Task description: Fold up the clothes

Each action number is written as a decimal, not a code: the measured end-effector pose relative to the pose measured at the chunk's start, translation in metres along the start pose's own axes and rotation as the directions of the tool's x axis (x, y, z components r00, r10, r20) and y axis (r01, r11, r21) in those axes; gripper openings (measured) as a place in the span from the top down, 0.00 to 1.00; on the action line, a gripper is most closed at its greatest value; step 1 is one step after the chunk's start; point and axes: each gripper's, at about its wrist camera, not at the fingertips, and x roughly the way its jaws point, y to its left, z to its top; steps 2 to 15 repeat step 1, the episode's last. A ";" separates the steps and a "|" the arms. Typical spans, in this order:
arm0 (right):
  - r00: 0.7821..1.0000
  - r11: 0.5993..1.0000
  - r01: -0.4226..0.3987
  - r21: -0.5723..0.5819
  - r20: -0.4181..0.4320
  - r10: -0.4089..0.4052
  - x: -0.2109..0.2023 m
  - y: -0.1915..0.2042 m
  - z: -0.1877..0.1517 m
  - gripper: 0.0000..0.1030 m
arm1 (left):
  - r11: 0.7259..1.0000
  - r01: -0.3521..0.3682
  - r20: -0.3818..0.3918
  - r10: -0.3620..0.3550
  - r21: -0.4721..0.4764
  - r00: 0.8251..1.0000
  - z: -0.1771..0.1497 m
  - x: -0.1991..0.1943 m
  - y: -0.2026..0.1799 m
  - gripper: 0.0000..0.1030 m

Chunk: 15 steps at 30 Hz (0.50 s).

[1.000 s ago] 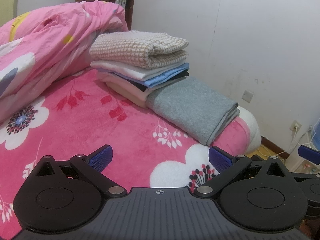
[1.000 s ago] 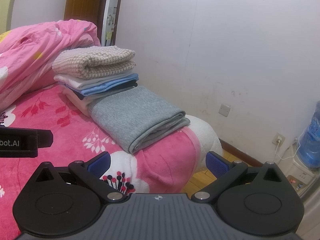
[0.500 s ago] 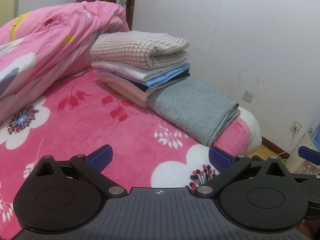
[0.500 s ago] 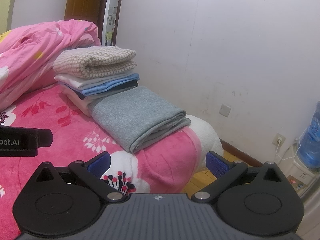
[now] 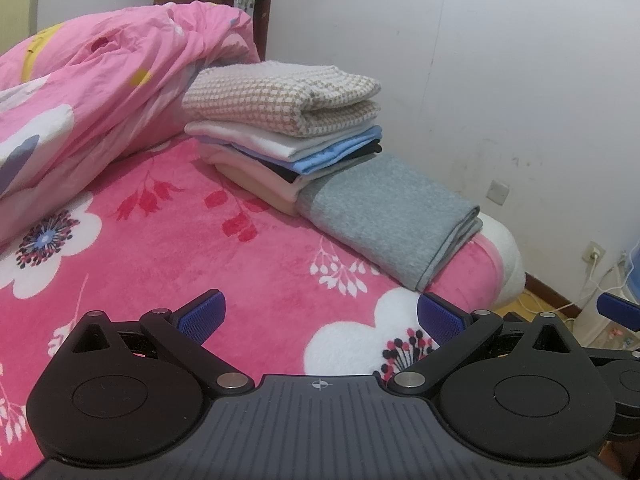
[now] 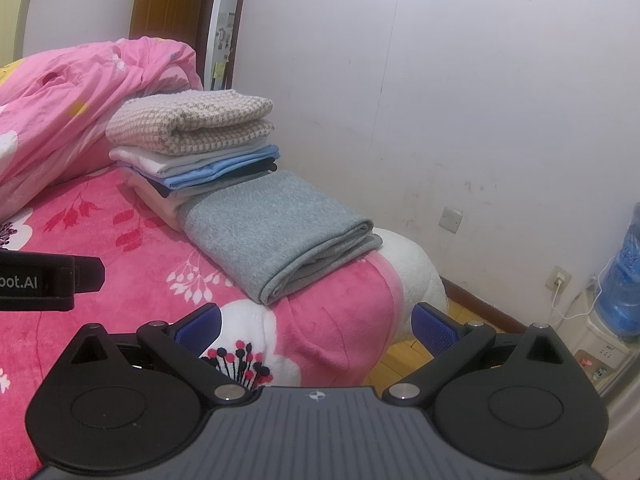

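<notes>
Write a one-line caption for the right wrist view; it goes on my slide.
Open right tool hovers over pink floral blanket, facing folded grey garment beside a stack of folded clothes.

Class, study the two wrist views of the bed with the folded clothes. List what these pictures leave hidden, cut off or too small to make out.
- Lower layers of the clothes stack: only edges show under the checked towel, both views.
- Underside and inner folds of the grey garment: hidden by its top layer.
- Lettering on the left gripper's body: cut off by the right view's left edge.
- Water bottle: cut by the right edge.
- Notes by the doorway: too small to read.
</notes>
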 end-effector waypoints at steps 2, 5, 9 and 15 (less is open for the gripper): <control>1.000 1.000 0.000 0.000 0.001 0.000 0.000 0.000 0.000 0.00 | 1.000 -0.002 0.001 0.002 0.003 1.000 0.000 0.000 0.000 0.00; 1.000 1.000 0.000 0.000 0.001 0.000 0.000 0.000 0.000 0.00 | 1.000 -0.002 0.001 0.002 0.003 1.000 0.000 0.000 0.000 0.00; 1.000 1.000 0.000 0.000 0.001 0.000 0.000 0.000 0.000 0.00 | 1.000 -0.002 0.001 0.002 0.003 1.000 0.000 0.000 0.000 0.00; 1.000 1.000 0.000 0.000 0.001 0.000 0.000 0.000 0.000 0.00 | 1.000 -0.002 0.001 0.002 0.003 1.000 0.000 0.000 0.000 0.00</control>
